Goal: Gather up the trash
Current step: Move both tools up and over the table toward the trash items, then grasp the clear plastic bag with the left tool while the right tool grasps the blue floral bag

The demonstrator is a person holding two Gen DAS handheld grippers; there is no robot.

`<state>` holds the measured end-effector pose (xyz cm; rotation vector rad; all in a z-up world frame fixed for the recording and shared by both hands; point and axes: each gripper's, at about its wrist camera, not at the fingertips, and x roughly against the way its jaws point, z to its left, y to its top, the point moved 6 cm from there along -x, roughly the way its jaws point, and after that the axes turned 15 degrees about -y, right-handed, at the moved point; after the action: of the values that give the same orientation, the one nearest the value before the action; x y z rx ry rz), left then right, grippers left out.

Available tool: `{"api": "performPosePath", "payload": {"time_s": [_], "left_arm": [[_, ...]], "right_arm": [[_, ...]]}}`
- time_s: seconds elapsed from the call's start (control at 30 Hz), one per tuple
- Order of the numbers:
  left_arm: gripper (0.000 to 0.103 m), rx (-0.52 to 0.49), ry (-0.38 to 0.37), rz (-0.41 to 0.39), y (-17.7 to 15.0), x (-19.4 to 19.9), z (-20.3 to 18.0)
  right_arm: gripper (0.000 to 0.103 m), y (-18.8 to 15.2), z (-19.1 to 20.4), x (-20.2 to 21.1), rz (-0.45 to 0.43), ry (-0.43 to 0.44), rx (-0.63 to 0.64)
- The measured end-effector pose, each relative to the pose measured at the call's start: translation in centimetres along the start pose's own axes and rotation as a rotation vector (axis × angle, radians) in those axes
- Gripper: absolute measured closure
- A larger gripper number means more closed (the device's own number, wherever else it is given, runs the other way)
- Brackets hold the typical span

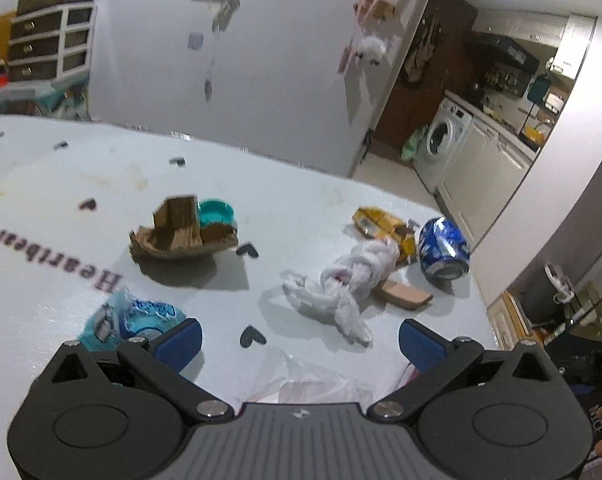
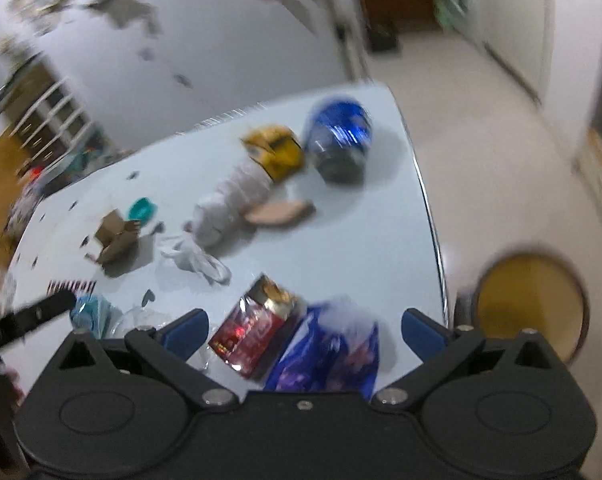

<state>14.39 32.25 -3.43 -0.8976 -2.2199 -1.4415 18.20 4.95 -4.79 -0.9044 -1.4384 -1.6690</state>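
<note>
Both jaws wide and empty: left gripper [image 1: 300,336] over clear bag [image 1: 301,384], right gripper [image 2: 304,328] above red wrapper [image 2: 247,332] and blue wrapper [image 2: 333,352] at table [image 2: 361,240] near edge; lower squarely before closing.

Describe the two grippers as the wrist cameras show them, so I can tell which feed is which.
Both look alike. The left gripper has a black body with round side housings, angled black link arms on silver pins, blue ribbed pads on the jaws, and a grey ribbed centre plate with a small logo. The right gripper has the same black links and blue pads, but its centre plate looks darker. No cables or sleeves show.
</note>
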Motion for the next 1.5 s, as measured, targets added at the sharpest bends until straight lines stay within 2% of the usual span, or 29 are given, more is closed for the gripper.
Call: {"api": "performPosePath", "payload": {"time_s": [0.2, 0.3, 0.37, 0.67, 0.77, 0.87, 1.03, 1.17, 1.3, 1.43, 1.5], "left_arm": [[0.001, 0.054, -0.082, 0.073, -1.6, -1.9, 1.2], [0.001, 0.083, -0.123, 0.097, -2.7, -2.2, 1.3], [0.002, 0.109, -0.154, 0.117, -3.5, -2.3, 1.3], [0.002, 0.170, -0.286, 0.196, -7.5, -2.2, -1.3], [0.006, 0.178, -0.321, 0.194, -8.1, -2.1, -2.5], [0.011, 0.181, -0.325, 0.187, -8.2, -2.2, -3.2], [0.015, 0.229, -0.285, 0.149, -7.7, -2.4, -2.0], [0.016, 0.293, -0.267, 0.140, -7.8, -3.0, -0.5], [0.028, 0.345, -0.268, 0.140, -8.1, -3.9, 0.0], [0.034, 0.342, -0.270, 0.146, -8.1, -4.6, -0.8], [0.043, 0.348, -0.261, 0.163, -8.3, -5.1, -1.0]], "right_arm": [[0.000, -1.8, 0.1, -3.2, 0.171, -0.051, -0.126], [0.007, -2.6, 0.3, -4.5, 0.237, -0.065, -0.153], [0.007, -3.1, 0.3, -5.2, 0.270, -0.073, -0.164], [0.009, -3.6, 0.1, -6.2, 0.318, -0.102, -0.182], [0.016, -3.8, -0.2, -6.5, 0.325, -0.109, -0.190], [0.020, -3.9, -0.2, -6.7, 0.326, -0.117, -0.184], [0.037, -3.5, 0.6, -6.7, 0.294, -0.092, -0.138], [0.042, -3.6, 0.7, -6.7, 0.295, -0.092, -0.110], [0.044, -3.8, 0.6, -6.6, 0.309, -0.077, -0.091], [0.047, -4.1, 0.9, -6.6, 0.316, -0.066, -0.042], [0.050, -4.1, 0.9, -6.5, 0.313, -0.067, -0.022]]}}
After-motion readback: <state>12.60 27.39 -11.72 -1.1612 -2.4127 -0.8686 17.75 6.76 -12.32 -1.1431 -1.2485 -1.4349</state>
